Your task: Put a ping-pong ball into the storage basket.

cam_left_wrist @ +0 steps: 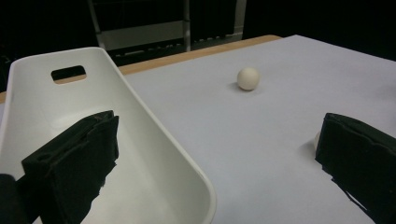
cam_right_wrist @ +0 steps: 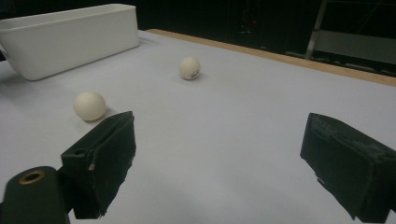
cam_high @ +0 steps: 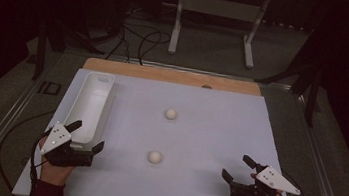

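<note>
Dark all round, with cables and a metal stand at the top of the high view, the room leaves only the white-covered table (cam_high: 208, 132) lit. Two pale balls sit on it: the near ball (cam_high: 155, 157) just below the middle of the frame and the far ball (cam_high: 171, 113) above it, well apart. A long white bin (cam_high: 89, 108) lies along the left side, empty as far as I can see. The left tool (cam_high: 88, 137) rests at the lower left with its jaws spread wide, one over the bin's near end and one outside it; the right tool (cam_high: 236, 167) sits at the lower right, jaws likewise apart, holding nothing. I'd worry most about the balls rolling: they are round and light-looking on a smooth sheet, so a jaw that touches one side first could knock it away, perhaps off the table's edge. The left tool, straddling the bin wall, might also nudge or tip the bin when it lifts.
</note>
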Tool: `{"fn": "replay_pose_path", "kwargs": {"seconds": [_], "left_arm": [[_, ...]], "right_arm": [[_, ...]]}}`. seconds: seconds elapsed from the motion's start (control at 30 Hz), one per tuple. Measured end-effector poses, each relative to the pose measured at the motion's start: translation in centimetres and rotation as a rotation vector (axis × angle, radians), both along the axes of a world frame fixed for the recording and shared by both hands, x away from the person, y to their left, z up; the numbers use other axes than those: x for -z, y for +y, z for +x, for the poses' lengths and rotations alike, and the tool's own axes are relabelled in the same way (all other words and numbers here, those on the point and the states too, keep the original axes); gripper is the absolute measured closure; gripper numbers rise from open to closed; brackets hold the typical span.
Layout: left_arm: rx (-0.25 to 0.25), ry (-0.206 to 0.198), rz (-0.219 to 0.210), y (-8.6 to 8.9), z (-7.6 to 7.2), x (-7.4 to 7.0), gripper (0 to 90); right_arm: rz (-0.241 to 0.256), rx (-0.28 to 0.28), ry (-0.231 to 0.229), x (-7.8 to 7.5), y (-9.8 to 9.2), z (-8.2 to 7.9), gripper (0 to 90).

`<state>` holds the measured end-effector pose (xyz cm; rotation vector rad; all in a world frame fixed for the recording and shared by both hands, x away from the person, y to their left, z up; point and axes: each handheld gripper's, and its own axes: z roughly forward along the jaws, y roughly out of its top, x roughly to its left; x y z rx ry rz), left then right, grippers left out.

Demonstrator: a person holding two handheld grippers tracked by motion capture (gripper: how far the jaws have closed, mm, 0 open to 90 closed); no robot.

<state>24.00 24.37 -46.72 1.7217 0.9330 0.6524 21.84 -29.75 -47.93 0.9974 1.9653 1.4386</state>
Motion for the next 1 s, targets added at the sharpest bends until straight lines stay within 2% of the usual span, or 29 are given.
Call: {"fn": "replay_pose_path", "kwargs": {"seconds": [0.23,0.47,0.5,0.57,0.63,1.0], "left_arm": [[-0.034,-0.016,0.010,0.2,-0.1,-0.3,0.1],[-0.057,-0.023,-0.027,0.7,-0.1,-0.9,0.1],[-0.069,-0.032,-0.008,0.8,-0.1,-1.2,0.1],[-0.073,-0.037,-0.010,0.9,-0.1,-1.3,0.1],[-0.075,-0.045,-0.043,1.3,0.1,-1.7,0.1],[-0.041,-0.033,-0.022,0.8,0.2,-2.2,0.2]], "right_arm": [[-0.001,0.007,-0.006,0.0,0.0,0.0,10.0],[-0.007,0.020,-0.012,0.1,-0.2,0.1,9.9],[-0.008,0.020,-0.012,0.1,-0.2,0.1,10.0],[-0.009,0.018,-0.015,0.1,-0.1,0.1,9.9],[-0.014,0.011,-0.017,0.1,-0.1,0.1,10.0],[-0.027,0.012,-0.014,0.1,0.1,0.1,9.9]]}}
